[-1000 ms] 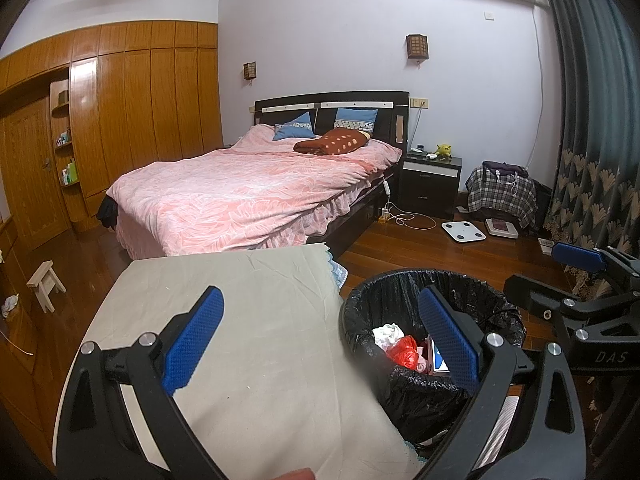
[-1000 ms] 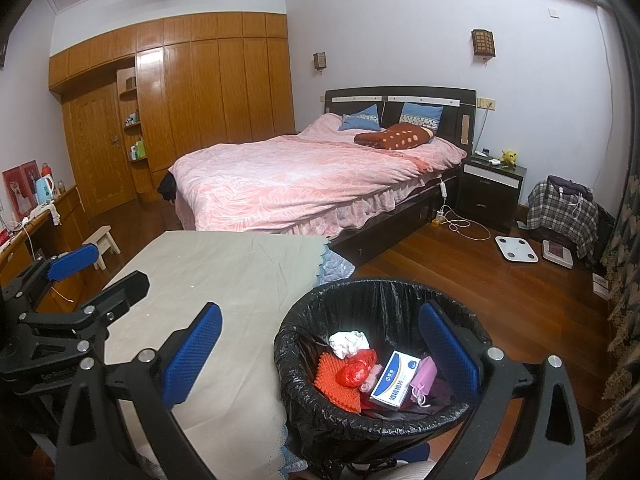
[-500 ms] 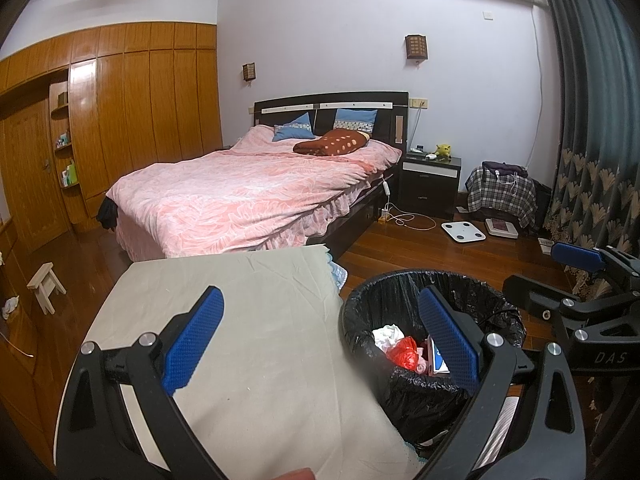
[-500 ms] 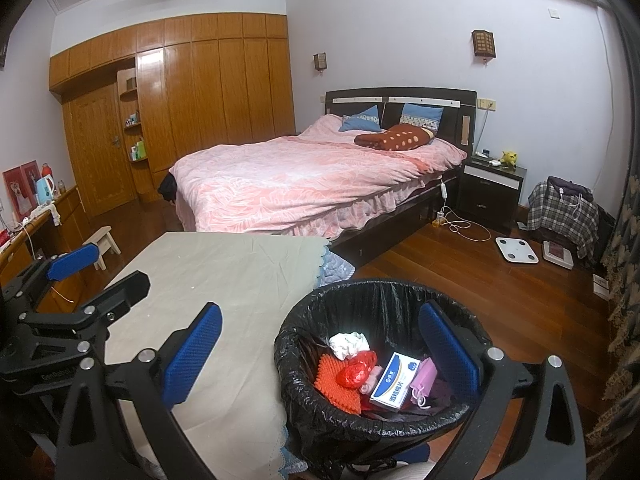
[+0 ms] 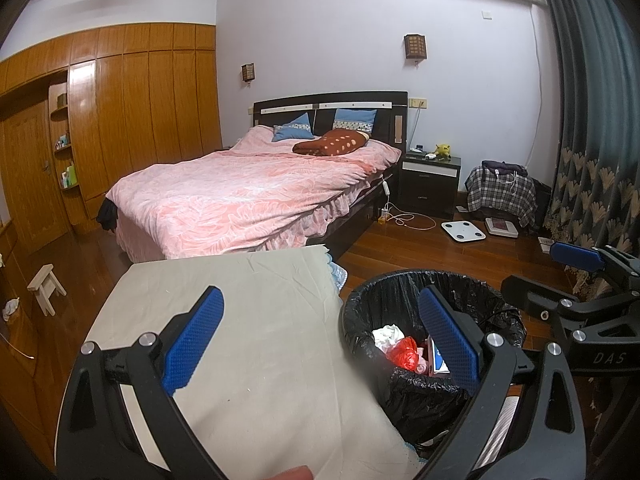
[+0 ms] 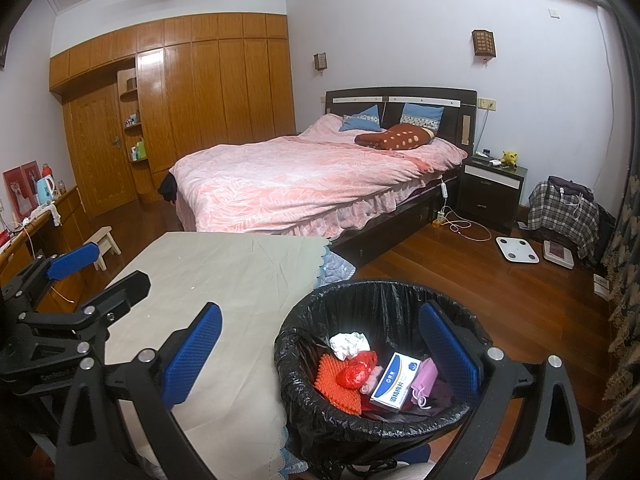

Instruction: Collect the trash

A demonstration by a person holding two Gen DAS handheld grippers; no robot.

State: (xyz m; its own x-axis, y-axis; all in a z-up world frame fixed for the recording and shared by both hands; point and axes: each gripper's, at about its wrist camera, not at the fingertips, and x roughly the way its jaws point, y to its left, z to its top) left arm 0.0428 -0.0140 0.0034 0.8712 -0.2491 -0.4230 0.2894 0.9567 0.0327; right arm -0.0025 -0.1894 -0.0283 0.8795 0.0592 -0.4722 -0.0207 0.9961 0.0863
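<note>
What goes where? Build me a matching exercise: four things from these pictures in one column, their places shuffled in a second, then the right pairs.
Things:
1. white-and-blue box
2. yellow plush toy
3. white scale
4. brown dotted pillow

Places:
A. on the wooden floor
B. on the pink bed
C. inside the black-lined trash bin
D. on the dark nightstand

Pairs: 1-C, 2-D, 3-A, 4-B

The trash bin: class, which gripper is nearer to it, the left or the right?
Right. The right gripper is open at the trash bin, one finger over its opening. The left gripper is open mostly over the table, beside the bin.
</note>
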